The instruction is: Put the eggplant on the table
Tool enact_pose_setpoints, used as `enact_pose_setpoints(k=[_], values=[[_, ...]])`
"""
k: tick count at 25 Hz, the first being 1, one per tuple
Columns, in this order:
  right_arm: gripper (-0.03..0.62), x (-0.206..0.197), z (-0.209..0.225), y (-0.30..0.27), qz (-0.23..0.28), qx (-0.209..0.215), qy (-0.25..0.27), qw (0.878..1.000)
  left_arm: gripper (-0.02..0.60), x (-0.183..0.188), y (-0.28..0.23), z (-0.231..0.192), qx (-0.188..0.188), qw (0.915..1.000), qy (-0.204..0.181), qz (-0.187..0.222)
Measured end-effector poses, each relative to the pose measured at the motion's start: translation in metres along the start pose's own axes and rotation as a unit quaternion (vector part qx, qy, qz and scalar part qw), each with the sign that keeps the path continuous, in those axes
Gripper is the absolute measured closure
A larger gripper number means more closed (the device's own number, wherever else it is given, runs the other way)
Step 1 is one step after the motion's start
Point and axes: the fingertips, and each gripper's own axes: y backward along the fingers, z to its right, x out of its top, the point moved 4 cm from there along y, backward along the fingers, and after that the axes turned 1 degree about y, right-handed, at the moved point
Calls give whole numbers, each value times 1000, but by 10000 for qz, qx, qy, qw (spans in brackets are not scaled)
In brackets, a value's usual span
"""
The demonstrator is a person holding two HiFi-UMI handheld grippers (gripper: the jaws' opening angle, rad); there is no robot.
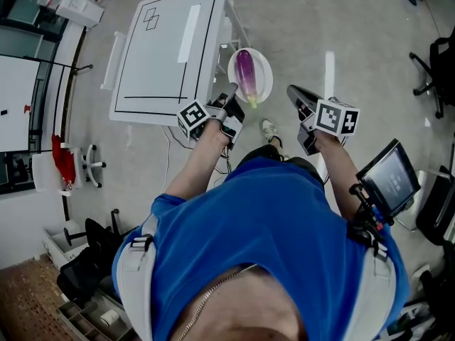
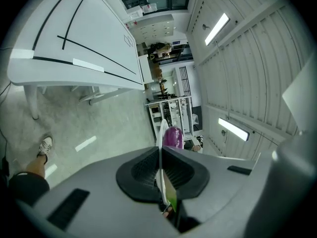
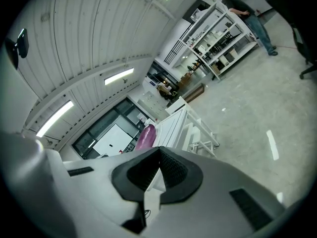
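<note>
A purple eggplant [image 1: 245, 73] lies on a white plate [image 1: 264, 68] that is held in the air off the right corner of the white table [image 1: 163, 48]. My left gripper [image 1: 231, 106] is shut on the plate's near rim. In the left gripper view the plate [image 2: 162, 132] stands edge-on between the pads, with the eggplant [image 2: 173, 137] just beyond and the table [image 2: 84, 29] to the upper left. My right gripper [image 1: 293, 91] hovers to the right of the plate, jaws together and holding nothing. Its view shows the eggplant [image 3: 146, 136] and the table [image 3: 174, 125] ahead.
A screen on a stand [image 1: 389, 176] is close to my right elbow. An office chair [image 1: 435, 62] stands at far right. The person's shoe [image 1: 269, 128] is on the concrete floor below the plate. Shelving [image 3: 223, 33] and a person [image 3: 247, 9] are far off.
</note>
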Motion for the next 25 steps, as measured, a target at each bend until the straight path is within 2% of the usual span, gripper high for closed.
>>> enact_pose_setpoints(k=[2,7,15,21,25], values=[[592,2,-1,-7,-21,-21,29,10000,558,7,-1,-2,-39,10000,28,8],[592,57,36,-28,-127,-41,71,9999,558,23,-65,5,-17,9999,120,92],[592,103,52,-72,-175,-68,101,9998,558,69,-113,14,-46,9998,123,124],[592,145,57,-150,-345,-1,186,9992,558,144,-146,15,-72,9993,164,322],[592,152,54,-163,-391,27,233,9990,558,157,-145,14,-72,9991,134,406]])
